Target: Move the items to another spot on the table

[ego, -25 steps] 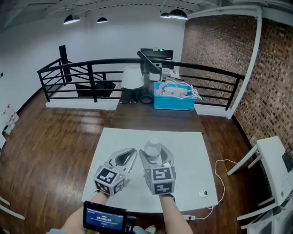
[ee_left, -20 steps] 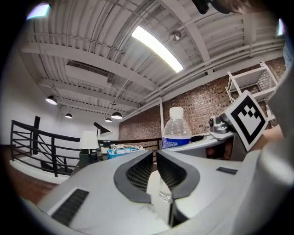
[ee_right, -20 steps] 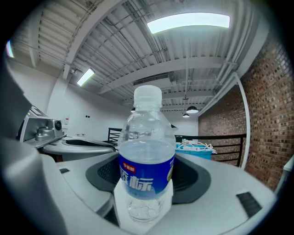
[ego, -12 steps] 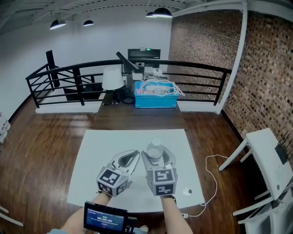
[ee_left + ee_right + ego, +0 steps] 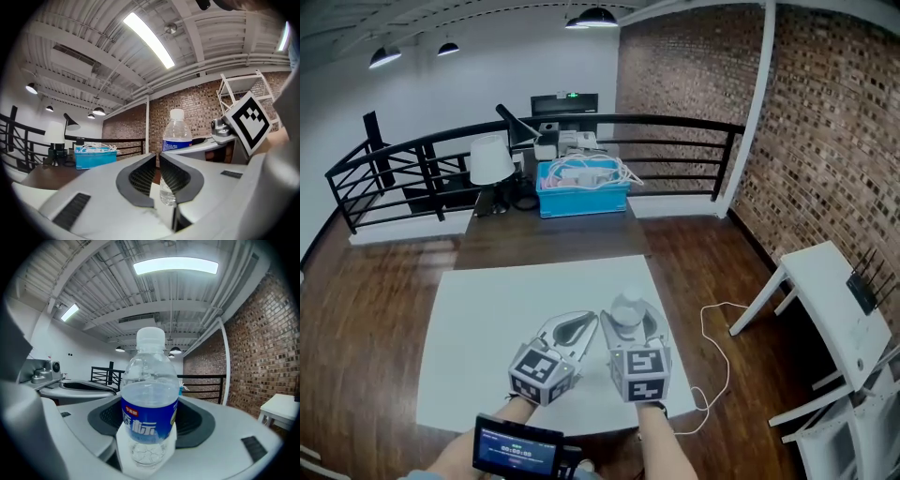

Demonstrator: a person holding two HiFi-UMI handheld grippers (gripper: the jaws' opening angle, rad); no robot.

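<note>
A clear water bottle (image 5: 627, 307) with a white cap and blue label stands upright between the jaws of my right gripper (image 5: 629, 321), which is shut on it, above the white table (image 5: 487, 319) near its right front corner. In the right gripper view the bottle (image 5: 150, 404) fills the middle, clamped low on its body by the right gripper (image 5: 151, 423). My left gripper (image 5: 585, 322) hovers just left of it, jaws together with nothing between them. The left gripper view shows the left gripper (image 5: 157, 164) with only a slit between its jaws, and the bottle (image 5: 176, 136) behind it.
A dark wooden table (image 5: 544, 239) beyond the white one carries a blue bin of cables (image 5: 581, 192) and a white lamp (image 5: 489, 159) by the black railing (image 5: 675, 127). A white cable (image 5: 712, 342) lies on the floor at right, near a white side table (image 5: 825, 291).
Both grippers, the right one carrying the bottle, have moved rightwards across the white table, from its middle front to near its right front corner. Neither grip has changed.
</note>
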